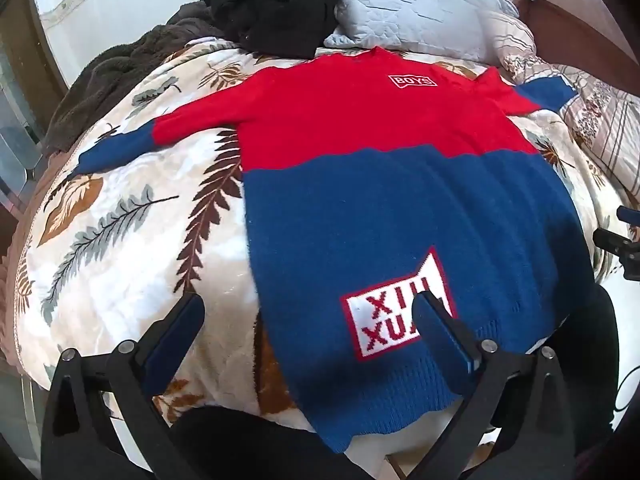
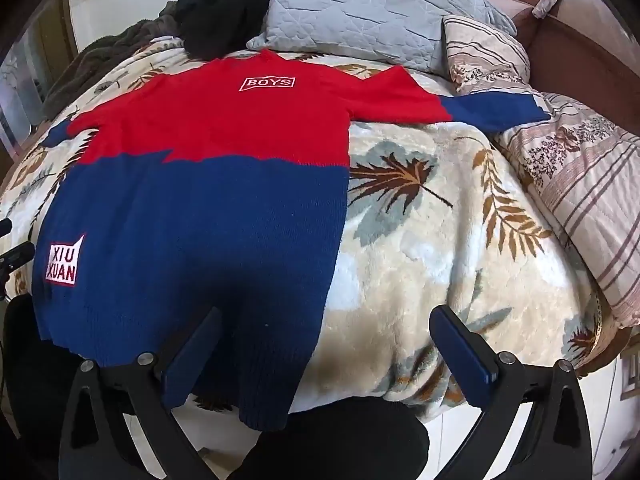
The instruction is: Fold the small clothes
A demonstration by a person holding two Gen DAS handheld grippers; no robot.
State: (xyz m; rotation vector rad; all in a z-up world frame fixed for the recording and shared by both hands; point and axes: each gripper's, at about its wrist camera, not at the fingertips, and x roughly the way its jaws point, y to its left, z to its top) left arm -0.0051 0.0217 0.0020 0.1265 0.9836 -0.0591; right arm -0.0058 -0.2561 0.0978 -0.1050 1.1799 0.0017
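A small red-and-blue knitted sweater (image 1: pixel 380 184) (image 2: pixel 208 200) lies flat and face up on the bed, both sleeves spread out, its hem hanging over the near edge. My left gripper (image 1: pixel 308 312) hovers open over the hem's left corner, one finger above the white patch. Nothing is between its fingers. In the right wrist view my right gripper (image 2: pixel 326 328) stands open above the hem's right corner, also with nothing between its fingers.
A leaf-patterned blanket (image 2: pixel 440 240) covers the bed. At the far end lie a grey pillow (image 2: pixel 360 12), a black garment (image 1: pixel 272 4) and a brown throw (image 1: pixel 120 68). A striped quilt (image 2: pixel 580 184) lies at the right. Dark trouser legs show below the bed edge.
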